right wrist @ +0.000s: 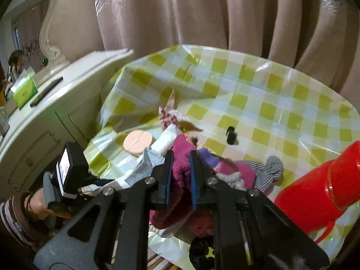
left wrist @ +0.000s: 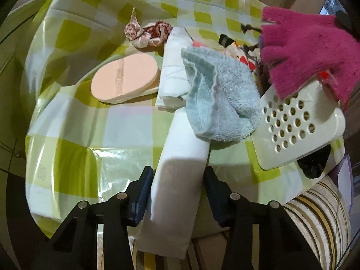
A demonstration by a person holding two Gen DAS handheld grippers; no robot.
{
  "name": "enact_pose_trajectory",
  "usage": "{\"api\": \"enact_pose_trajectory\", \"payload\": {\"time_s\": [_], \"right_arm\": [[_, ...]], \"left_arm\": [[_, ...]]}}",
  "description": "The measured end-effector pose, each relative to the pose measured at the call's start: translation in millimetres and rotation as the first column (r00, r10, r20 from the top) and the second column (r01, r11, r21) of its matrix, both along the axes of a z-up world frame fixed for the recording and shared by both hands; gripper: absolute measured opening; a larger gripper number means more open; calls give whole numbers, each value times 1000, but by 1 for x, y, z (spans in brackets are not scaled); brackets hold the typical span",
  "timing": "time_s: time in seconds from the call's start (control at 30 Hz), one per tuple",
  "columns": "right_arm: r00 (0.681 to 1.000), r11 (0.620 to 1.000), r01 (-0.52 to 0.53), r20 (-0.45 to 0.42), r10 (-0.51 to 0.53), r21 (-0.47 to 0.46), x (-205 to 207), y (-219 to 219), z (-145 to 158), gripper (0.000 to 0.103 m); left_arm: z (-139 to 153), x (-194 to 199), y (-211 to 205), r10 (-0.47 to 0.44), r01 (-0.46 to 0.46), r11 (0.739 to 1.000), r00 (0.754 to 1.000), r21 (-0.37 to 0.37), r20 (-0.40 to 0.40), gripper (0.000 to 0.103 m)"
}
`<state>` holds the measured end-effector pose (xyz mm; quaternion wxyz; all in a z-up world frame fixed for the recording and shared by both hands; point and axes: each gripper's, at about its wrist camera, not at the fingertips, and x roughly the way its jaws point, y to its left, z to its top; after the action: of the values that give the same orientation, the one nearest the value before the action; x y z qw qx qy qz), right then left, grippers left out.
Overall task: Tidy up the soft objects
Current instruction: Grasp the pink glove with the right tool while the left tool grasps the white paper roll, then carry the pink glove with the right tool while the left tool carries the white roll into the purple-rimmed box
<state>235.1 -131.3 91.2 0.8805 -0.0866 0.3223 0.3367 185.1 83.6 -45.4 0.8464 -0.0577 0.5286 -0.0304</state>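
The left gripper (left wrist: pixel 177 193) has a long, smooth white folded cloth (left wrist: pixel 180 168) between its blue pads; they touch its sides, so it looks gripped. The cloth's long side points straight away, under a fluffy pale blue towel (left wrist: pixel 216 103); the right gripper (right wrist: pixel 181 177) is squeezed shut on a fuzzy pink knitted glove (right wrist: pixel 180 171) — lifted above the holey cream plastic basket (left wrist: pixel 299 130), its soft fingers drooping.

Our right gripper (right wrist: pixel 181 175) points down at a slant, jaws nearly together and clamped on a pink glove (right wrist: pixel 180 180). Our left gripper (left wrist: pixel 177 193) is pitched steeply down, jaws part-spread, a white cloth (left wrist: pixel 177 180) between them.
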Motion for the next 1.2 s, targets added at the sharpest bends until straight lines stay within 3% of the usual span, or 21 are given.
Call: {"api": "enact_pose_trajectory", "payload": {"time_s": [0.37,0.63,1.03,1.2], "right_arm": [[993,988,104,39,-109,112,-29,-67,30,16],[983,974,184,4,-186,135,-59,-126,13,16],[930,919,364,-98,-353,150,-107,-235,-34,16],[894,884,445,-119,-432,139,-133,-277,-51,16]], "left_arm": [[39,-32,16,184,-178,982,976,-60,116,46],[67,-50,2,212,-195,975,958,-105,195,46],[112,-80,-86,59,-21,991,957,-134,285,46],[124,-83,-135,-40,95,980,955,-174,294,46]]}}
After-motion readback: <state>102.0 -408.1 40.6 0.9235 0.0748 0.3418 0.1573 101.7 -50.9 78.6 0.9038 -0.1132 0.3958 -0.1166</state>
